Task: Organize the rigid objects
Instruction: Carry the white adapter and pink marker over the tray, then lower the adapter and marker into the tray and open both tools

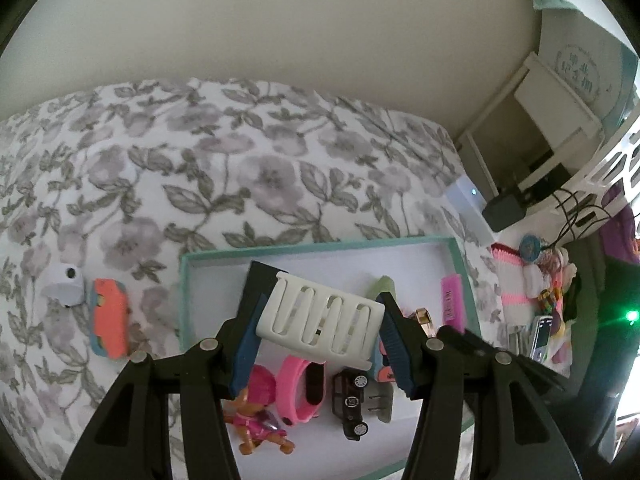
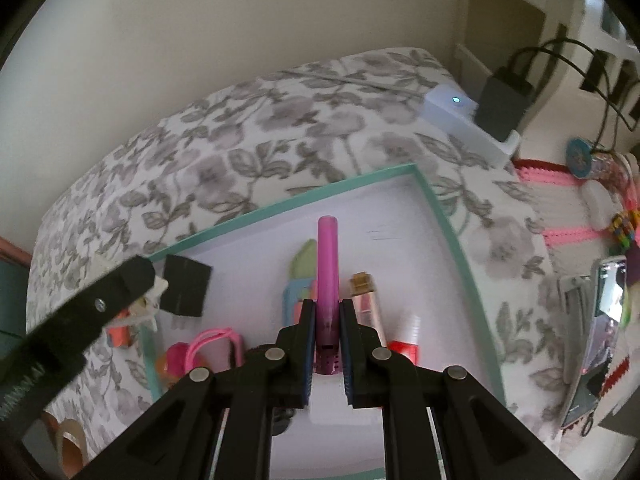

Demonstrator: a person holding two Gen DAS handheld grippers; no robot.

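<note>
home bedroom: floral bedspread [image 1: 240, 168], plain wall [image 1: 280, 20], toys in teal tray [image 1: 466, 280]

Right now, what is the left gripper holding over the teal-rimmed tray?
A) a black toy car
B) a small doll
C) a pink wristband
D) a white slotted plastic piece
D: in the left wrist view the left gripper has its blue pads pressed on both ends of the white slotted piece, held above the tray, where the toy car lies.
</note>
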